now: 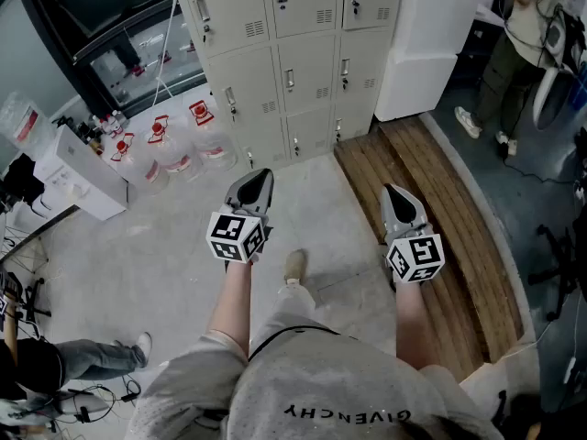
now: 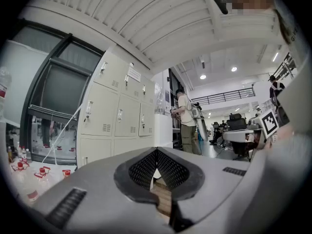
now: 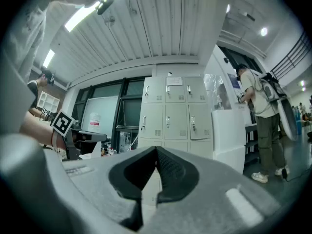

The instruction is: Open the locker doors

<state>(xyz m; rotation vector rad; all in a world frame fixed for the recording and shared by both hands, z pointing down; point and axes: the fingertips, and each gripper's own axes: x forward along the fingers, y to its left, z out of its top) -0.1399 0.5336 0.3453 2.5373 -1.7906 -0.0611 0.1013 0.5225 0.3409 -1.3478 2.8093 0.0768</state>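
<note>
The left gripper [image 1: 262, 174] has a grey moulded shell tapering to a point, lined with black ribbed pads [image 2: 170, 172]. The right gripper [image 1: 391, 191] is of the same build. Each carries 1 white cube with black square markers: left cube [image 1: 237, 236], right cube [image 1: 415, 257]. The person wears a grey T-shirt [image 1: 339, 383] with black lettering and a pale shoe [image 1: 294, 266].

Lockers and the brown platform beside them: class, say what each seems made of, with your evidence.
Lockers: probably painted sheet metal; pale matte doors with pressed vent slots and small shiny handles. Platform: apparently wood; brown boards with lengthwise seams.
</note>
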